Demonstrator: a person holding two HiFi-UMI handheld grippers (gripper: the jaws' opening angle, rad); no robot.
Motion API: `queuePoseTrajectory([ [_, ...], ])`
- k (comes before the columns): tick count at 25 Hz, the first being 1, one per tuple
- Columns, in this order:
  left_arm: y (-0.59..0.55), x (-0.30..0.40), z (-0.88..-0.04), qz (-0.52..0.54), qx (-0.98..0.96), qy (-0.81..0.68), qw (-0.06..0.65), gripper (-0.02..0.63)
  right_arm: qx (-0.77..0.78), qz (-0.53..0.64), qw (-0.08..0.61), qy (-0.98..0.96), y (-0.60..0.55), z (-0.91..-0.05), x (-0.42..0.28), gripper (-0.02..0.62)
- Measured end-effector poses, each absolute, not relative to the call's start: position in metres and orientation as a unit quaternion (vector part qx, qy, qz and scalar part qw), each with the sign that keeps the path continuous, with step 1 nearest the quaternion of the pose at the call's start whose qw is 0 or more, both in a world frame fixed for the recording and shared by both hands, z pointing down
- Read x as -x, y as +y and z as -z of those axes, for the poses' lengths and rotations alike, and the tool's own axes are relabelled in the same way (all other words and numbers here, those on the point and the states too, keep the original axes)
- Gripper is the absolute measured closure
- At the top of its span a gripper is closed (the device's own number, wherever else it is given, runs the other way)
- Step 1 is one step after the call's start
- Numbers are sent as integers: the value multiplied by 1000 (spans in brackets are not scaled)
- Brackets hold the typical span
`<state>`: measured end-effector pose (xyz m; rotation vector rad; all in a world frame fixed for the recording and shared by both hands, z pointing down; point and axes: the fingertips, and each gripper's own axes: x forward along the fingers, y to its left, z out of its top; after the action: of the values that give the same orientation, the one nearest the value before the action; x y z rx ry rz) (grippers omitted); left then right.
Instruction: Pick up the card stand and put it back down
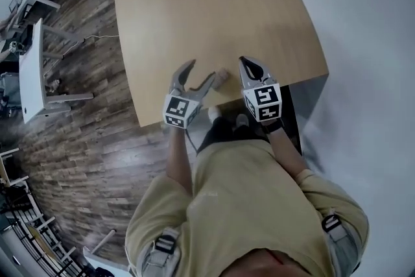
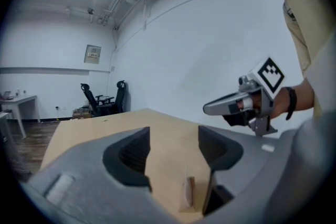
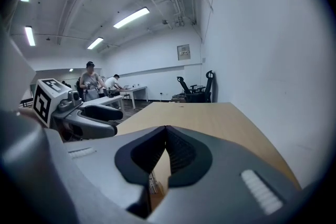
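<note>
Card stand (image 1: 222, 76) sits upright on the wooden table (image 1: 214, 3), close to its near edge, between the two grippers and touched by neither. Left gripper (image 1: 201, 71) has its jaws wide apart with nothing in them; right gripper (image 1: 244, 61) has its tips together, empty. The stand looks slim and probably light, so a jaw clipping it on a careless pass could tip it or slide it off that edge. Count: one card stand, two grippers, one table; farther off, two office chairs (image 3: 194, 86) and two people (image 3: 92, 81) by a desk (image 3: 128, 91).
</note>
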<state>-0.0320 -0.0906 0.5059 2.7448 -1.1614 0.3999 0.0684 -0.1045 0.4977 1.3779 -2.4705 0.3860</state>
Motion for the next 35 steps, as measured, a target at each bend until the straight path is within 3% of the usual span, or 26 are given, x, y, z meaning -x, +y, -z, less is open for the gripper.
queuePoseTrajectory([
  [8,-105,78,-422,-36,-872,-482,74,447,-451,-70,106,-884,-116,-434,-31,589],
  [16,-111,112,-368,-2,-826,-563,19,597,-429,-28,50,-901,-132,-378,4,589],
  [21,-114,122,-359,19,-823,-567,43,603,-414,-15,29,-910,-134,-366,25,589],
  [35,-100,136,-351,10,-803,-596,23,603,-377,6,30,-926,-125,-352,47,589],
])
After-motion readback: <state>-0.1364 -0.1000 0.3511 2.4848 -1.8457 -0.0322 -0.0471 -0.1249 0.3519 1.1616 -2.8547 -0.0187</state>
